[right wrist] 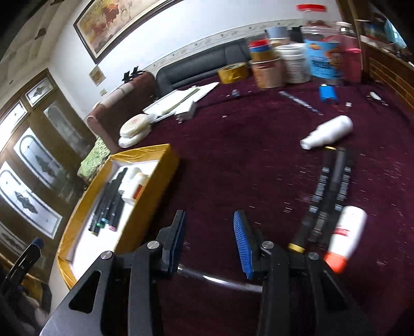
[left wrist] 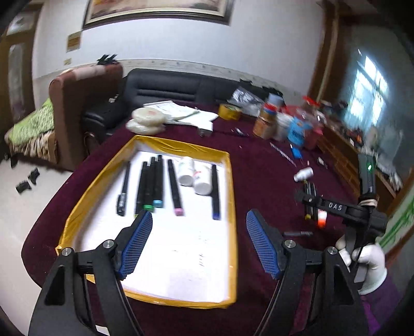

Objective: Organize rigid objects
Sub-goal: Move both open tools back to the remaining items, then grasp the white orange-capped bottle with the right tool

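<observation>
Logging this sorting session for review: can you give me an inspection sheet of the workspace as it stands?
Surface: dark red cloth-covered table.
Job's things: yellow-rimmed white tray holds black marker pens and two white bottles; outside it lie more black pens, a white bottle and an orange-capped white bottle.
Clutter: yellow tape roll, jars and tins, papers.
Grippers: left gripper open over the tray; right gripper open, empty.
Cables: nothing seen.
Surroundings: black sofa, framed painting.

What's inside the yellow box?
Inside the yellow box lie six dark pens and two small white bottles. Nothing is stacked; the near end shows only white floor.
</observation>
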`<state>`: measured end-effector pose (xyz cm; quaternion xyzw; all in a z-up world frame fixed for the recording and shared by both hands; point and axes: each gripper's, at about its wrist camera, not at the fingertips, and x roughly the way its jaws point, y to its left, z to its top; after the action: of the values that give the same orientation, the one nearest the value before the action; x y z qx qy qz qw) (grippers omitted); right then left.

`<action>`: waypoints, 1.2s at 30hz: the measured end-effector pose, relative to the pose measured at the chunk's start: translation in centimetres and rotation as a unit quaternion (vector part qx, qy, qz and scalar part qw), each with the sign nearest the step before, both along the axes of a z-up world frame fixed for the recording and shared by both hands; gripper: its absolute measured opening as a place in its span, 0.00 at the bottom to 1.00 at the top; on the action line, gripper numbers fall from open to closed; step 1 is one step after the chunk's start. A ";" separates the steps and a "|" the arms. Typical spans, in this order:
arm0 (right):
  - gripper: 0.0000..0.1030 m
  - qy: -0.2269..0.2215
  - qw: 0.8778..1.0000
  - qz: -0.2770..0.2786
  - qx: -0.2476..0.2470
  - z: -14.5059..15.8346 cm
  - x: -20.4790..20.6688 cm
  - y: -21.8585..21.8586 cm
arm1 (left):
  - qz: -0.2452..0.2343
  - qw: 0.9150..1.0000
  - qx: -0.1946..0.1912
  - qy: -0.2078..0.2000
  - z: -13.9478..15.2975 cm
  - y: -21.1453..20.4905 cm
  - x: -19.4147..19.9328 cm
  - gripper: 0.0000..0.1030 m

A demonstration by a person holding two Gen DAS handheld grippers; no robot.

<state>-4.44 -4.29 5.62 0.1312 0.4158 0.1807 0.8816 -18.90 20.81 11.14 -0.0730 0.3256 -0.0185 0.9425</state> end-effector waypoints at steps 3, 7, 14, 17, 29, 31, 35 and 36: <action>0.33 -0.011 1.000 -0.007 -0.002 0.0 -1.2 -1.4 | -0.006 0.999 0.038 0.011 -0.2 -2.1 0.2 0.73; 0.34 -0.020 1.000 -0.006 -0.006 -0.2 -2.2 -2.0 | -0.007 0.996 0.086 0.022 -0.8 -4.1 0.2 0.73; 0.35 -0.024 1.000 -0.010 -0.006 -0.6 -3.3 -3.5 | -0.014 0.993 0.112 0.040 -1.7 -5.5 0.2 0.73; 0.35 -0.023 1.000 -0.016 -0.004 -0.8 -3.5 -4.2 | -0.018 0.992 0.115 0.045 -2.0 -5.9 0.1 0.73; 0.35 -0.019 0.998 -0.062 0.001 -1.0 -3.6 -8.4 | -0.045 0.991 0.111 0.058 -2.9 -7.6 0.0 0.73; 0.35 -0.018 0.997 -0.072 0.004 -1.0 -3.5 -9.3 | -0.063 0.992 0.086 0.066 -2.9 -7.7 0.1 0.73; 0.35 -0.017 0.995 -0.100 0.004 -1.3 -2.6 -11.6 | -0.108 0.990 -0.009 0.088 -3.1 -7.3 0.7 0.73; 0.35 -0.015 0.994 -0.108 0.002 -1.4 -2.3 -12.0 | -0.113 0.989 -0.017 0.091 -3.2 -7.5 0.8 0.73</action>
<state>-6.74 -16.26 4.19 0.1746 0.3852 0.0879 0.9019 -18.07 13.27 7.97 -0.0531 0.4158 -0.1237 0.8994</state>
